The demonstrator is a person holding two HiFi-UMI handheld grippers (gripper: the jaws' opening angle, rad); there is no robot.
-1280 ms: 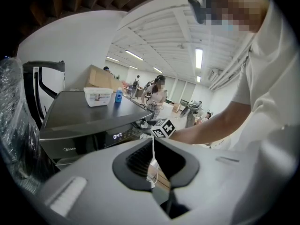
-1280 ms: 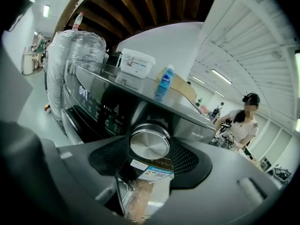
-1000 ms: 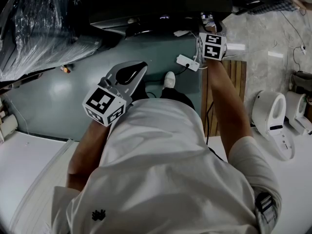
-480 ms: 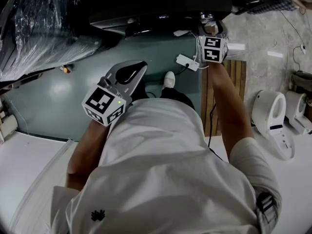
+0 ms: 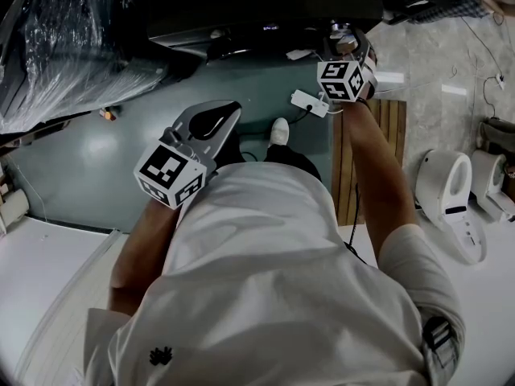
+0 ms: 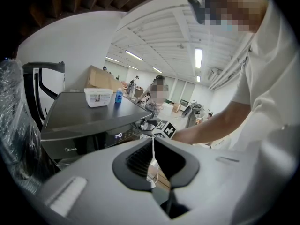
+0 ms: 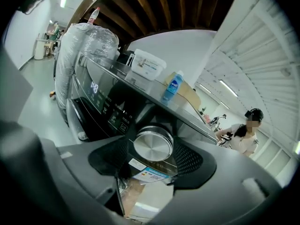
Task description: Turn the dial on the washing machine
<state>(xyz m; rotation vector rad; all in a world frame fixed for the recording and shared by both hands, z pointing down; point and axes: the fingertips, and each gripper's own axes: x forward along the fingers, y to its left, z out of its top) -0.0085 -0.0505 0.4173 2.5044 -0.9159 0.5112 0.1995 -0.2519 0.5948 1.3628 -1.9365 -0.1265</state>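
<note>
Since a second ago my right gripper (image 5: 344, 45) has rolled on its own axis: its marker cube (image 5: 344, 80) sat square to the head view then and now shows tilted, one corner turned down. It has hardly shifted sideways. Its jaws are closed on the dial (image 7: 153, 143), the round brushed-metal face filling the space between the two dark pads, one pad against each side.

That dial sits on the front control panel of the washing machine (image 7: 101, 102), just under the front lip of the machine's flat top. A printed label (image 7: 149, 171) lies just below it, and the lit display (image 7: 93, 86) and button rows run away to its left. Above the lip, set back from the edge, stand a white tub (image 7: 147, 64) and a blue bottle (image 7: 173, 86), both well apart from my jaws.

My left gripper (image 5: 221, 119) hangs where it was, off the machine, over the open green floor (image 5: 88, 159), jaws together and holding nothing. Below my right arm lie a white power strip (image 5: 310, 103) and a slatted wooden board (image 5: 378, 151); a plastic-wrapped bulk (image 5: 72, 47) closes off the far left
</note>
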